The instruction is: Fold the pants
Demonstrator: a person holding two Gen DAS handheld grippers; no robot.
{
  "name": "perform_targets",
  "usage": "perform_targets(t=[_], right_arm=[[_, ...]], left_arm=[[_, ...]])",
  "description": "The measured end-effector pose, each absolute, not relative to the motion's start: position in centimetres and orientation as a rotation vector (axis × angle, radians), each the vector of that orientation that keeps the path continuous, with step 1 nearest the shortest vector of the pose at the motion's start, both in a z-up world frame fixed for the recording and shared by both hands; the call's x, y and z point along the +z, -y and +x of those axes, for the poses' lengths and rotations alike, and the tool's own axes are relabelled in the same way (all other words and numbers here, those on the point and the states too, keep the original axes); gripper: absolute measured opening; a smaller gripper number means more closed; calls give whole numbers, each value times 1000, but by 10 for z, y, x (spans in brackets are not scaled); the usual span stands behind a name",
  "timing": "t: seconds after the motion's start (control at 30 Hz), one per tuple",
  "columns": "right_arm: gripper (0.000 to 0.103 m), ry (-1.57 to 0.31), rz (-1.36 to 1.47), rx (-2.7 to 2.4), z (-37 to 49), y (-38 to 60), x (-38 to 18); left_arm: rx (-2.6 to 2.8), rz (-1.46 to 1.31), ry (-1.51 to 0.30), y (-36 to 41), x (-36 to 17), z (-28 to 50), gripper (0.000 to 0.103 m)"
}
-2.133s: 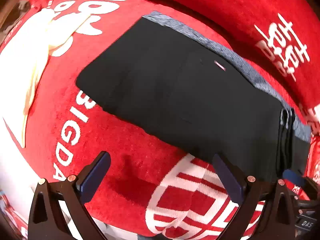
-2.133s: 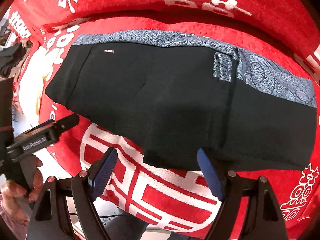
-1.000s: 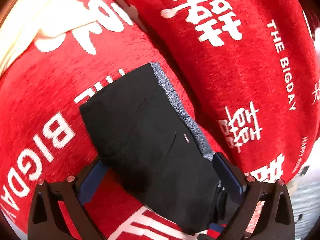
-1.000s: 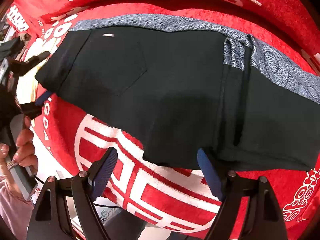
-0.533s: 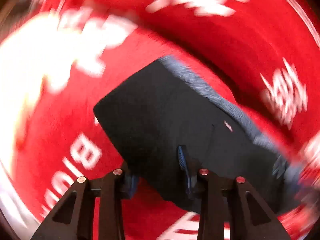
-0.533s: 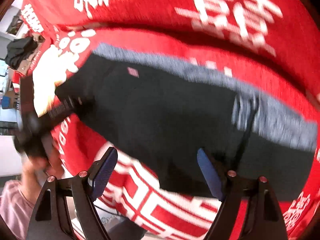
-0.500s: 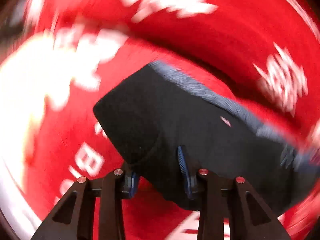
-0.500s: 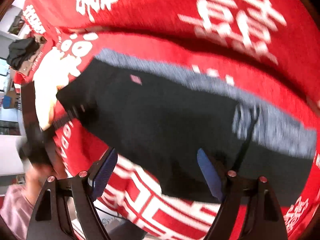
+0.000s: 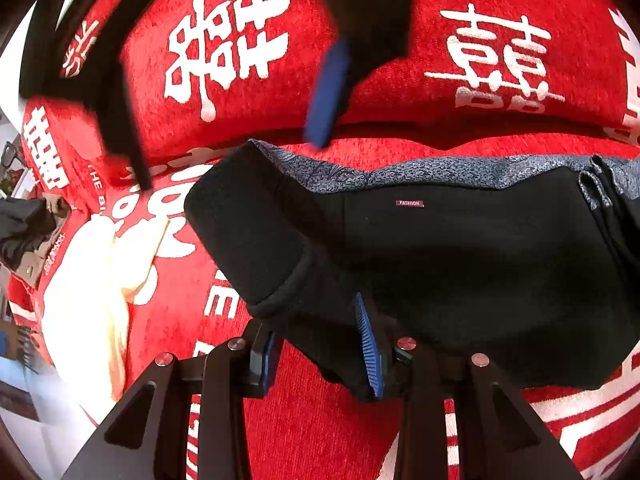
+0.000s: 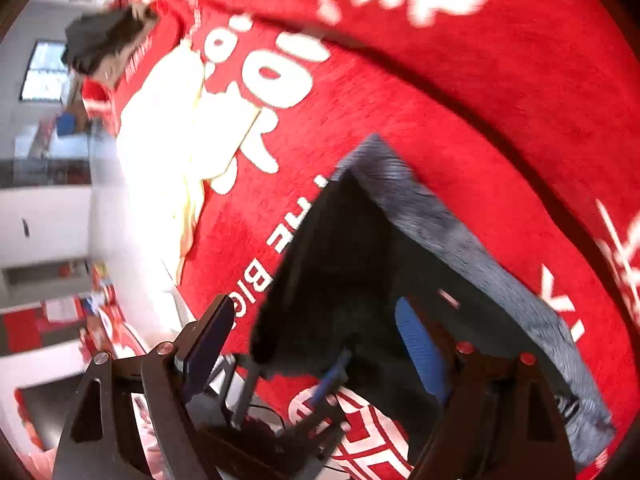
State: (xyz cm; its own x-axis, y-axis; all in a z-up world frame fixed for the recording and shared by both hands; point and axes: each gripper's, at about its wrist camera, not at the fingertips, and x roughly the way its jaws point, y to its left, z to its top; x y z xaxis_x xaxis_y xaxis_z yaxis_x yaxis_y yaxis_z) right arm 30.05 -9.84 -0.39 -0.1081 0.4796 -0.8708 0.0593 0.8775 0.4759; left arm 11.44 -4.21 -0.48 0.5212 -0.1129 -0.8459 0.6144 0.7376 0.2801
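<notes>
Black pants (image 9: 460, 272) with a grey patterned strip (image 9: 400, 172) along the far edge lie across a red sofa cover (image 9: 320, 432). My left gripper (image 9: 318, 354) is shut on the near edge of the pants close to their left end. That end (image 9: 248, 236) is raised and curled. In the left wrist view my right gripper (image 9: 232, 148) hangs open above the far left corner of the pants. In the blurred right wrist view that corner (image 10: 360, 208) shows between the open fingers of the right gripper (image 10: 316, 344), with my left gripper (image 10: 296, 380) below it.
The red backrest (image 9: 400, 80) with white characters rises just behind the pants. A cream cloth (image 9: 88, 280) lies on the seat to the left. Beyond it a dark bundle (image 9: 24, 232) sits on the sofa arm. A white floor and furniture lie past the sofa's left end (image 10: 48, 208).
My left gripper closed on the near edge of the pants and lifted their left end. The right gripper, still open, swept left from the middle of the pants to above that end.
</notes>
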Motion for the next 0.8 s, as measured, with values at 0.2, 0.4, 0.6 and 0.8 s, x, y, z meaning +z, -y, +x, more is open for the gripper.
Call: perform_targets(t=[0.2, 0.4, 0.6, 0.8], right_arm=[[85, -1809, 279, 344, 309, 70, -48], [15, -1697, 385, 361, 281, 100, -35], [15, -1504, 592, 391, 232, 160, 13], [15, -1287, 761, 364, 161, 233, 57]], left_arm=[[-466, 600, -935, 40, -7, 119, 36], [-537, 620, -913, 51, 12, 109, 36], [-643, 578, -856, 75, 64, 85, 36], [-765, 576, -816, 121, 109, 48, 36]])
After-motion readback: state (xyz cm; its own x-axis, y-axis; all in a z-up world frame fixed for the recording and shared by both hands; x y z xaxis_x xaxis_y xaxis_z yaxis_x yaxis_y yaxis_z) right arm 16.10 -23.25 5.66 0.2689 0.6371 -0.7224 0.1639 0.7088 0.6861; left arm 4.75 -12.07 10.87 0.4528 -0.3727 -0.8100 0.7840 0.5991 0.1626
